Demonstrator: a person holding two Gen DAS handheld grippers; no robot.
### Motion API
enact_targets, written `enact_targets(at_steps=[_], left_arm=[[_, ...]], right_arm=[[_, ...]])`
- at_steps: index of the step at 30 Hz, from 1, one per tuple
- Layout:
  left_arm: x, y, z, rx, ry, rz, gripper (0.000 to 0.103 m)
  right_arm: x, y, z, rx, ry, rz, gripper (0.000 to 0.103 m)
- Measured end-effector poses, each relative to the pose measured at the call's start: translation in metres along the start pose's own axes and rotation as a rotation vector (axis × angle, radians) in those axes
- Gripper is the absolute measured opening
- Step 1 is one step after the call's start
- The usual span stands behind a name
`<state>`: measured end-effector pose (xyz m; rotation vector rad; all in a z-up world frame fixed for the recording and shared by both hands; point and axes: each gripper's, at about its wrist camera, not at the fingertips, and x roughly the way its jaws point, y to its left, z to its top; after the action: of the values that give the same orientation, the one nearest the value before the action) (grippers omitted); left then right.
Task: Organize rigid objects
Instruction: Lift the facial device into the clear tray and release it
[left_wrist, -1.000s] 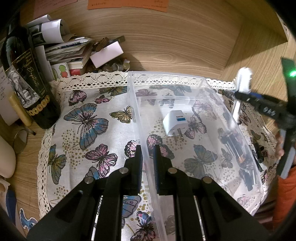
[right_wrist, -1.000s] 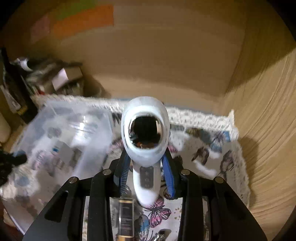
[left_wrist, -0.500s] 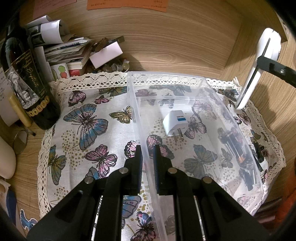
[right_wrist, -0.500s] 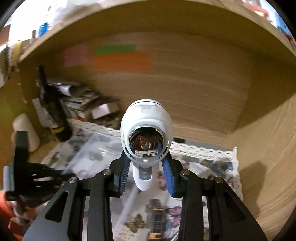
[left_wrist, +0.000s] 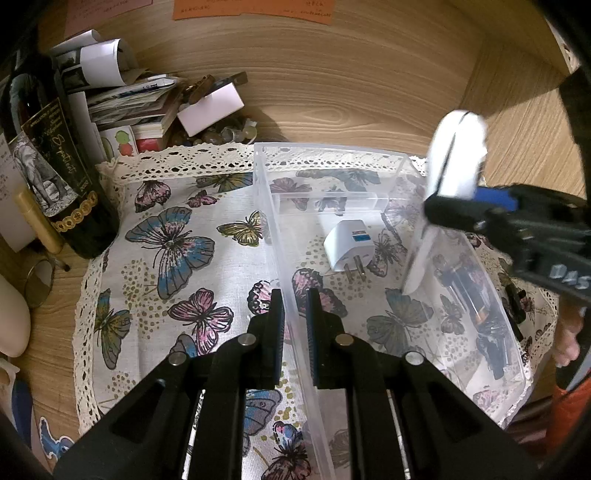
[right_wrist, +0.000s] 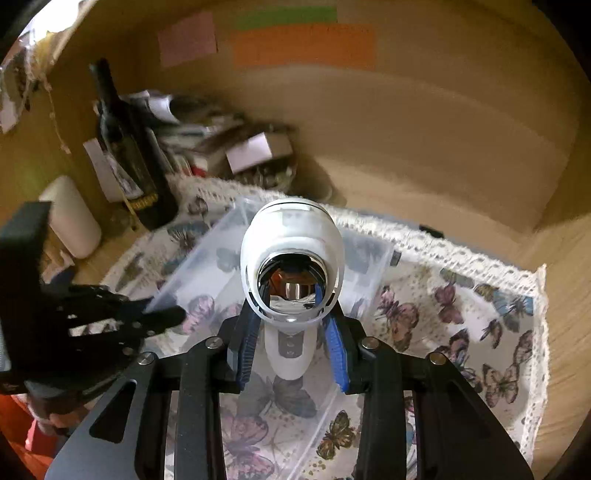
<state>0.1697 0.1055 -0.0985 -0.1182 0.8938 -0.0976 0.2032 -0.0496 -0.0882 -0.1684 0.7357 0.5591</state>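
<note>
A clear plastic box (left_wrist: 369, 162) lies on the butterfly cloth (left_wrist: 177, 251). My left gripper (left_wrist: 293, 314) is shut on the box's left wall. A white plug adapter (left_wrist: 345, 243) lies inside the box. Dark batteries (left_wrist: 469, 288) show through its right wall. My right gripper (right_wrist: 291, 332) is shut on a white handheld device (right_wrist: 291, 254) with a round mirrored head. It holds it upright over the box (right_wrist: 207, 266). In the left wrist view the device (left_wrist: 450, 166) hangs above the box's right side, handle pointing down inside.
A dark wine bottle (left_wrist: 51, 166) stands at the cloth's left edge. A pile of papers and cards (left_wrist: 147, 99) sits at the back left. Wooden walls close the back and right. A white rounded object (right_wrist: 70, 218) stands left of the bottle.
My right gripper has swung the white device from high at the right down and left over the box. My left gripper and the box have not moved.
</note>
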Motion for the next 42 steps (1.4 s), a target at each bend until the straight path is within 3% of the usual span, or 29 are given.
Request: enact_targets(at_steps=[8,13,20,30,42], left_arm=[[0.000,-0.001,0.000,0.001,0.000,-0.001,0.012],[0.000,-0.002,0.001,0.002,0.000,-0.004,0.012],[0.000,-0.002,0.002,0.003,0.000,-0.004,0.012],[-0.001,-0.002,0.002,0.007,0.001,-0.005,0.012],[-0.001,-0.002,0.002,0.006,0.001,-0.006,0.012]], right_arm=[[0.031,-0.005,0.007,-0.026,0.095,-0.068,0.031],[0.046,-0.008,0.006,-0.017,0.179,-0.061,0.031],[0.048,-0.003,0.007,-0.037,0.192,-0.061,0.032],[0.031,-0.003,0.009,-0.044,0.138,-0.076,0.037],[-0.034,-0.013,0.016,0.005,-0.019,-0.107,0.043]])
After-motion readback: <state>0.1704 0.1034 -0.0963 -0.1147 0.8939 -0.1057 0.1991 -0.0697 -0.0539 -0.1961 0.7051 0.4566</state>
